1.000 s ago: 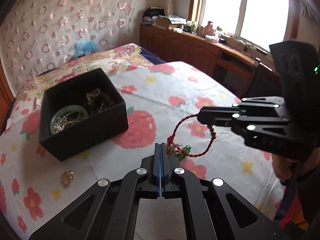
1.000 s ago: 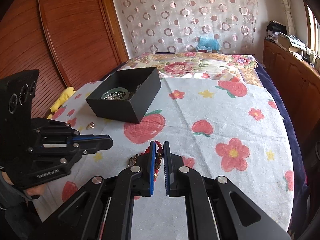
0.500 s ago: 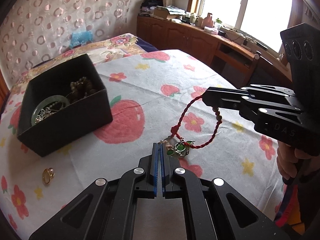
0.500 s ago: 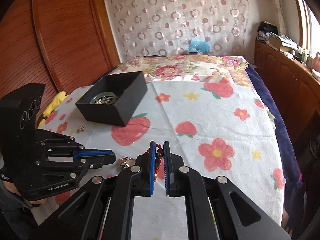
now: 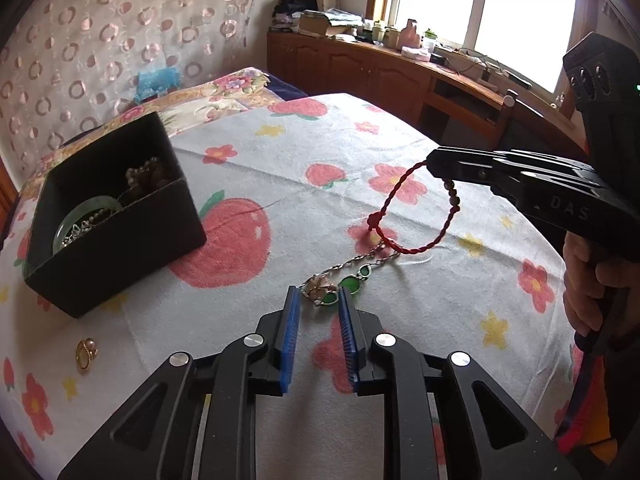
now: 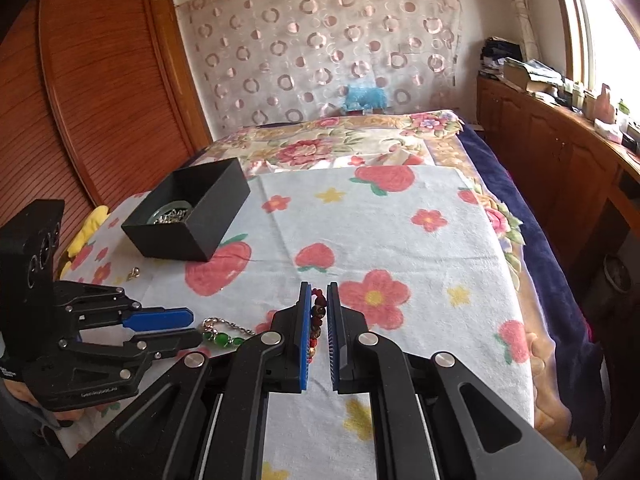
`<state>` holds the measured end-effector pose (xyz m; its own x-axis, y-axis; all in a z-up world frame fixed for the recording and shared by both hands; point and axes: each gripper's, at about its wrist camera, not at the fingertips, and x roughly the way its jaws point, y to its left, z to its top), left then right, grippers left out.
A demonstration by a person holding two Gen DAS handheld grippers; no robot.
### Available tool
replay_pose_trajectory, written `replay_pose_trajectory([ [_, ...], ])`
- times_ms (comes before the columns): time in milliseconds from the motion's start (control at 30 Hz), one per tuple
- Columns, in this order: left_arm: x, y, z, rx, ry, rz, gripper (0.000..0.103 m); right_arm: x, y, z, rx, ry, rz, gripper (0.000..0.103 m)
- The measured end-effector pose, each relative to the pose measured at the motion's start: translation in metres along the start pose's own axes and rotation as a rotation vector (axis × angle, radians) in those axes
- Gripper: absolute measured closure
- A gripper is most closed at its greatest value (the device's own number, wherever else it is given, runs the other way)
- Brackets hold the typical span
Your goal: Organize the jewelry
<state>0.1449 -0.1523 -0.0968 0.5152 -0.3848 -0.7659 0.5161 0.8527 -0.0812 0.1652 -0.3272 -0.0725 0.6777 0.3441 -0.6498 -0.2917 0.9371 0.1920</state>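
Here, a bed spread with a white towel printed with red fruit and flowers [image 5: 280, 168] carries a black square cardboard box [image 5: 120, 248] holding a green bangle and chains. The right tool [image 6: 319, 312], reaching in level from the right, is clenched on a red braided cord bracelet [image 5: 400, 196], lifted off the towel. The left tool [image 5: 319, 304] hovers low, released, fingers either side of a silver chain with green stones [image 5: 340, 280]. Left of it lies a small gold ring [image 5: 86, 354].

Floral towel [image 6: 400, 216] on bed w/ navy blanket [image 6: 532, 216]; wood cabinets [image 5: 360, 68] under window [image 5: 480, 8].
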Motion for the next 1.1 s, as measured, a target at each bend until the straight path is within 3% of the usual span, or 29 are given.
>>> replay_pose_trajectory([
  [333,0.004,-0.023,0.013,0.080,-0.014,-0.036,0.084,-0.012,-0.007,0.001,0.007,-0.026,-0.010,0.094],
  [700,0.027,-0.028,0.023,0.159,0.089,0.000,0.083,-0.014,-0.010,-0.004,0.004,-0.022,0.003,0.094],
  [733,0.027,-0.028,0.022,0.163,0.090,0.002,0.086,-0.014,-0.009,-0.004,0.003,-0.022,0.004,0.094],
  [767,0.026,-0.028,0.021,0.166,0.091,0.004,0.098,-0.014,-0.009,-0.004,0.002,-0.023,0.006,0.094],
  [833,0.024,-0.024,0.020,0.156,0.096,-0.005,0.098,-0.013,-0.007,-0.004,-0.001,-0.021,0.013,0.094],
  [1100,-0.037,0.004,0.029,0.048,-0.058,-0.055,0.098,-0.008,0.006,-0.002,-0.027,-0.012,0.025,0.094],
])
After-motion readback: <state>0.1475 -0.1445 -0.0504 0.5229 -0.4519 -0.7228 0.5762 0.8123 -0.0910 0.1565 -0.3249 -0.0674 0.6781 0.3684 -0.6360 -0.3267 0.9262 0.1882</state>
